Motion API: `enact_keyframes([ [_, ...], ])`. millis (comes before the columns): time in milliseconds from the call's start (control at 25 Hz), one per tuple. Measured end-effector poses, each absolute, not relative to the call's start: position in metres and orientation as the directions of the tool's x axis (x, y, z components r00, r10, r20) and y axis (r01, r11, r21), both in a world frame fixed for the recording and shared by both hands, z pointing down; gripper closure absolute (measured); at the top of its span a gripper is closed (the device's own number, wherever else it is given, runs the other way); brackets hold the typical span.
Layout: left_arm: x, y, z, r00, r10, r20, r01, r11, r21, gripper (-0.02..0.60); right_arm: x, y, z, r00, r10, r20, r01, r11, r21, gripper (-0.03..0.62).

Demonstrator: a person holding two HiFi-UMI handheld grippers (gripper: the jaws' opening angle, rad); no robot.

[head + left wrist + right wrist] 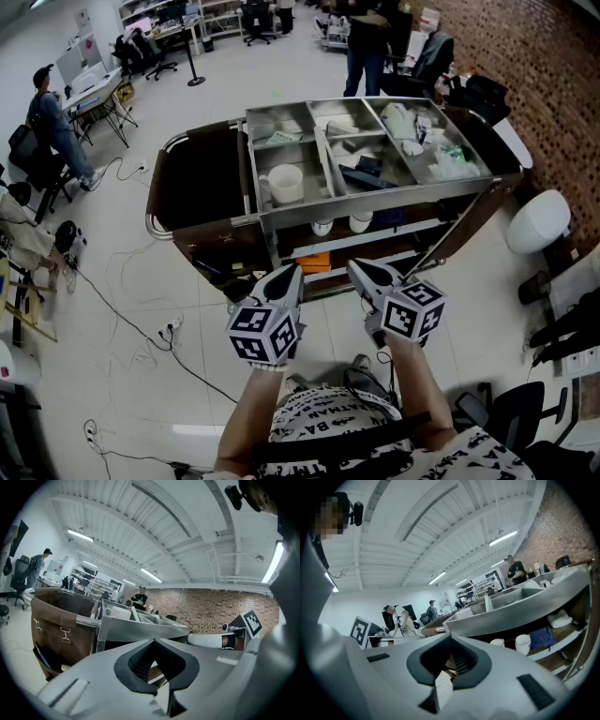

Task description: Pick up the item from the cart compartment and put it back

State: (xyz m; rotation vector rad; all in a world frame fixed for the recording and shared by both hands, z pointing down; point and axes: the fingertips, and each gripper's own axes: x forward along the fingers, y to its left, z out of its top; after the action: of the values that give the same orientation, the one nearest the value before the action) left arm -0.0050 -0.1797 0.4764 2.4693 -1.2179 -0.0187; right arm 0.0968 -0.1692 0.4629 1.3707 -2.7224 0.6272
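Both jaw pairs together: left gripper (292,273), right gripper (355,268) near cart (375,201); white mug (284,183) in compartment

Brick wall (562,75), floor cables (172,328), office chairs (150,52)

Both hand-held grippers (292,272) (356,267) closed, empty.

Silver-grey steel for the cart (375,200), dark brown for its side bag (202,178), white for the mug (285,183). Pale grey on left tongs (292,274) and right tongs (356,269); black-and-white squares on their cubes (265,333). Red-brown brick wall (553,66), upper right.
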Motion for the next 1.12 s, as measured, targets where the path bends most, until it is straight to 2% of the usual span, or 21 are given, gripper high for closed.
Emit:
enact_keyframes([
  [360, -0.006, -0.196, 0.456, 0.658, -0.742, 0.126, -0.734, -0.596, 0.327, 0.581, 0.085, -0.208, 0.419, -0.582, -0.789, 0.195, -0.812, 0.548, -0.202, 0.579],
  [760, 0.014, -0.239, 0.422, 0.658, -0.750, 0.069, -0.728, -0.610, 0.314, 0.581, 0.097, -0.317, 0.362, -0.550, -0.802, 0.234, -0.829, 0.559, -0.035, 0.563],
  [840, 0.013, -0.249, 0.418, 0.652, -0.756, 0.064, -0.734, -0.606, 0.307, 0.581, 0.095, -0.347, 0.359, -0.559, -0.782, 0.274, -0.818, 0.574, -0.032, 0.415],
  [1000, 0.014, -0.265, 0.420, 0.651, -0.756, 0.068, -0.733, -0.603, 0.315, 0.581, 0.095, -0.406, 0.378, -0.515, -0.762, 0.392, -0.830, 0.558, -0.006, 0.411],
  [1080, 0.019, -0.269, 0.423, 0.658, -0.749, 0.076, -0.728, -0.608, 0.315, 0.581, 0.093, -0.431, 0.395, -0.502, -0.725, 0.471, -0.829, 0.559, -0.023, 0.314],
  [1120, 0.021, -0.272, 0.424, 0.662, -0.745, 0.078, -0.726, -0.612, 0.315, 0.581, 0.091, -0.444, 0.403, -0.499, -0.707, 0.502, -0.828, 0.560, -0.034, 0.288],
])
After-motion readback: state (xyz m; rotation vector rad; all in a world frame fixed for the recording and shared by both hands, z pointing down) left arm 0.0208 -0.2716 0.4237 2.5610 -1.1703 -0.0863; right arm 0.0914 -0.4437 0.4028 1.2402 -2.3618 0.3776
